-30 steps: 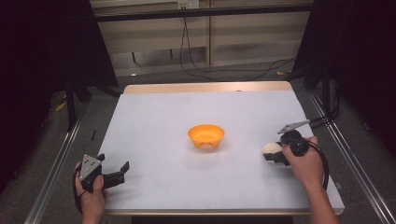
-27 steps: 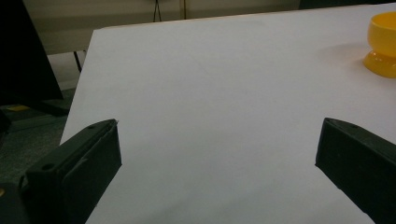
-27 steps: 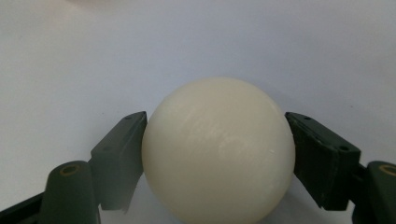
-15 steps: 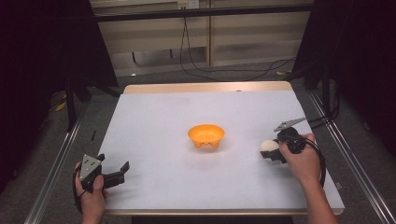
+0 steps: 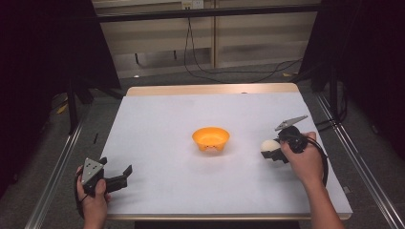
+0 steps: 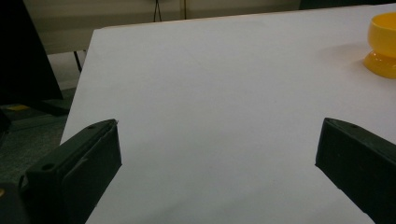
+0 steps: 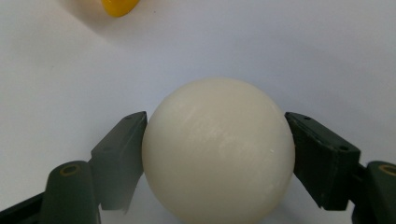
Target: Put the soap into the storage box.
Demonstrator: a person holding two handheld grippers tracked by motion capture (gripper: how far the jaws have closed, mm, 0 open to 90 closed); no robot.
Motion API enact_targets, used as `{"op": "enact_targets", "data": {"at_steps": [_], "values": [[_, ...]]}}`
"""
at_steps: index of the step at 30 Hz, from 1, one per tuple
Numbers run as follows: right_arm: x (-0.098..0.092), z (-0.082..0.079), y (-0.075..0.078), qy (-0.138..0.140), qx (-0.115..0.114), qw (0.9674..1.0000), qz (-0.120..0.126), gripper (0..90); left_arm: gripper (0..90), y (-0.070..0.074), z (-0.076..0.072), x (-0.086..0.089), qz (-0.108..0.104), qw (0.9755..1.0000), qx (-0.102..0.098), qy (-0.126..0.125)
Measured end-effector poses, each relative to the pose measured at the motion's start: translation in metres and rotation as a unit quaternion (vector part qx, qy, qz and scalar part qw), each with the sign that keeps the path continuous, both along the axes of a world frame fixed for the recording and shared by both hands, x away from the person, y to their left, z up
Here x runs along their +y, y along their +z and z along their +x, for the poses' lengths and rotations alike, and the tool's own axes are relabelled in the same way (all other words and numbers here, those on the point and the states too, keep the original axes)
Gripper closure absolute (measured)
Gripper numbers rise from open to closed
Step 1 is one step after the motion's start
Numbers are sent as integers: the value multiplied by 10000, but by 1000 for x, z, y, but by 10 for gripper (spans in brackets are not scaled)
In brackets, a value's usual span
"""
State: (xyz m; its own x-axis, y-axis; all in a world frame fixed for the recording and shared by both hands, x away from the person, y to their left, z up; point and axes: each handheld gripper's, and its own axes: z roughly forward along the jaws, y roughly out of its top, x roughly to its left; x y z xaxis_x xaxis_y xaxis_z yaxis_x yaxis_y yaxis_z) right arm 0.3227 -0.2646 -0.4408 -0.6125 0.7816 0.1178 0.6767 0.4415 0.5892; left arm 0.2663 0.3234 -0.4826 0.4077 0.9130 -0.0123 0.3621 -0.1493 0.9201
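A cream-white ball sits squeezed between the two black jaws of my right gripper, which is shut on it. In the high view the ball is at the table's right side, held just above the white surface by the right gripper, a little right of the orange bowl. The bowl peeks in at the top of the right gripper view. My left gripper rests near the front left corner, jaws wide apart with nothing between them. The bowl appears far right in the left gripper view.
The white table top has a wooden back edge and metal rails along both sides. Cables lie on the floor behind the table. A dark stand is off the left edge.
The right gripper with the ball has shifted left toward the bowl and risen slightly. The left gripper has stayed where it was.
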Motion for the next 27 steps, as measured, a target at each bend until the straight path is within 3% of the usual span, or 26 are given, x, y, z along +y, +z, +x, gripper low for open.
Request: {"op": "enact_targets", "data": {"at_steps": [14,27], "values": [[17,10,10,208,-49,9997,133,239,0,0,0,-1,7,10000,-8,22],[31,20,18,352,-41,9993,110,239,0,0,0,0,0,10000,-20,-2]]}}
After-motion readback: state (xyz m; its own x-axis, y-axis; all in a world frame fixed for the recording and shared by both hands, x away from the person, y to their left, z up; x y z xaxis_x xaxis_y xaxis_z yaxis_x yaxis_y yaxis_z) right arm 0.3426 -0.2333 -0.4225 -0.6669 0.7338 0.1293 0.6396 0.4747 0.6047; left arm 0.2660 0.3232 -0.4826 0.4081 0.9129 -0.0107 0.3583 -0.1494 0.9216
